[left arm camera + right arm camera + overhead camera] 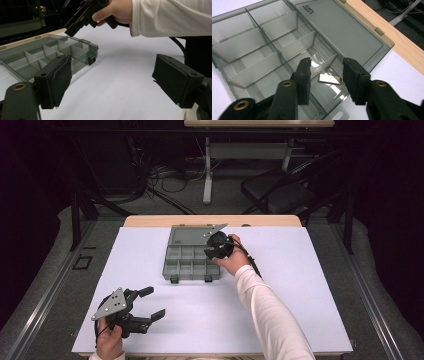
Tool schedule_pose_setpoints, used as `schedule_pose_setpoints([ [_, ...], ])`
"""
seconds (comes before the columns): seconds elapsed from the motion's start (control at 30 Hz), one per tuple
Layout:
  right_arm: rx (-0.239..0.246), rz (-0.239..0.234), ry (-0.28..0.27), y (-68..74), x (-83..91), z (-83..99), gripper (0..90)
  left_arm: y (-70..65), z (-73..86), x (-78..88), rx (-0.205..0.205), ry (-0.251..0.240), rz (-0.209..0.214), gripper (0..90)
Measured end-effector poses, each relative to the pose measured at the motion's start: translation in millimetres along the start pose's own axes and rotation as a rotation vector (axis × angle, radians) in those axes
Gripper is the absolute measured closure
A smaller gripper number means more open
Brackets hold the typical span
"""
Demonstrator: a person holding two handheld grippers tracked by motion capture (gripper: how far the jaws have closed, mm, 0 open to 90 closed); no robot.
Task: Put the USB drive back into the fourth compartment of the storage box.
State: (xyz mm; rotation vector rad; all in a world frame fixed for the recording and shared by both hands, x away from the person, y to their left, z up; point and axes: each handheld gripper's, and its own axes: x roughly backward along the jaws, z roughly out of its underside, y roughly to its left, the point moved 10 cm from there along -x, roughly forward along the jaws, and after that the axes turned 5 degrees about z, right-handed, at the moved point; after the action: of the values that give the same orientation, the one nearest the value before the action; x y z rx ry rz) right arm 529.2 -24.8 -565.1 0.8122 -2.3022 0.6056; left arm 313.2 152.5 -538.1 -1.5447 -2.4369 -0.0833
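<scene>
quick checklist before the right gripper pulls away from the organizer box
1. Right gripper jaws apart, nothing between the pads: ok.
2. Small metal piece lies on the floor of a compartment, free of the jaws: ok.
3. Organizer box open, lid folded flat behind it: ok.
4. Piece fully inside one compartment, not straddling a divider: ok.
5. Left gripper open, off to the side on the white table, away from the box: ok.
6. Other compartments hold anything: cannot tell for all of them.
</scene>
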Motion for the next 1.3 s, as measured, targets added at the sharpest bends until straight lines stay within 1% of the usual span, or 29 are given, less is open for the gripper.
schedule_pose_setpoints([
  [0.13,0.005,-0.003,-0.013,0.3,7.4,0.1,50.7,0.3,0.3,-0.3,0.002,0.0,-0.001,15.6],
  [0.17,-0.001,-0.011,-0.021,0.8,9.4,-0.3,49.1,0.3,0.3,-0.3,0.002,0.0,-0.001,15.6],
  [0.27,-0.016,-0.015,-0.022,0.3,17.2,0.1,46.2,0.2,0.1,-0.2,0.002,0.0,-0.001,15.6],
  [0.3,-0.022,-0.017,-0.03,-0.3,18.9,-0.3,44.6,0.2,0.3,-0.3,0.002,0.0,-0.002,15.6],
  [0.33,-0.032,-0.017,-0.025,-0.6,21.3,0.6,42.4,0.2,0.4,-0.4,0.003,0.0,-0.001,15.6],
  [0.37,-0.034,-0.016,-0.034,-0.8,23.4,0.4,42.0,0.2,0.4,-0.4,0.003,0.0,-0.001,15.6],
  [0.43,-0.038,-0.024,-0.032,-0.3,28.0,2.5,41.5,0.0,0.4,-0.5,0.003,0.0,0.002,15.6],
  [0.53,-0.047,-0.02,-0.027,-0.5,34.3,7.0,41.1,0.0,0.4,-0.6,0.004,-0.001,0.003,15.6],
  [0.67,-0.081,-0.029,-0.048,-0.7,43.4,10.4,38.0,0.4,0.9,-0.7,0.004,0.003,-0.002,15.6],
  [0.77,-0.11,-0.055,-0.064,1.2,52.5,11.7,37.6,0.6,1.2,-0.6,0.005,0.005,-0.003,15.6],
  [0.83,-0.117,-0.054,-0.075,1.7,59.5,12.6,35.8,0.8,1.2,-0.6,0.006,0.005,-0.003,15.6],
  [0.9,-0.126,-0.056,-0.09,2.4,66.4,12.9,31.4,1.1,1.3,-0.7,0.008,0.004,-0.005,15.6],
  [1.03,-0.153,-0.058,-0.11,4.5,81.7,14.7,27.7,1.0,1.5,-0.8,0.007,0.004,-0.003,15.6],
  [1.07,-0.153,-0.061,-0.11,4.9,84.9,15.8,26.2,1.0,1.7,-0.8,0.007,0.007,-0.005,15.6],
  [1.1,-0.164,-0.061,-0.108,5.6,88.0,17.0,25.6,0.9,1.5,-1.0,0.008,0.004,-0.002,15.6],
  [1.13,-0.164,-0.061,-0.108,5.6,88.0,17.0,25.6,0.9,1.5,-1.0,0.008,0.004,-0.002,15.6],
  [1.17,-0.172,-0.061,-0.109,5.7,94.1,20.4,24.6,1.0,1.6,-1.1,0.008,0.004,-0.002,15.6],
  [1.23,-0.197,-0.07,-0.111,6.8,100.1,24.7,22.1,1.2,1.7,-1.0,0.009,0.005,-0.004,15.6],
  [1.27,-0.201,-0.071,-0.108,7.2,102.7,27.6,20.6,1.3,1.7,-0.9,0.01,0.005,-0.005,15.6],
  [1.3,-0.201,-0.063,-0.11,6.9,105.0,30.2,20.0,1.3,1.7,-0.9,0.01,0.005,-0.005,15.6],
])
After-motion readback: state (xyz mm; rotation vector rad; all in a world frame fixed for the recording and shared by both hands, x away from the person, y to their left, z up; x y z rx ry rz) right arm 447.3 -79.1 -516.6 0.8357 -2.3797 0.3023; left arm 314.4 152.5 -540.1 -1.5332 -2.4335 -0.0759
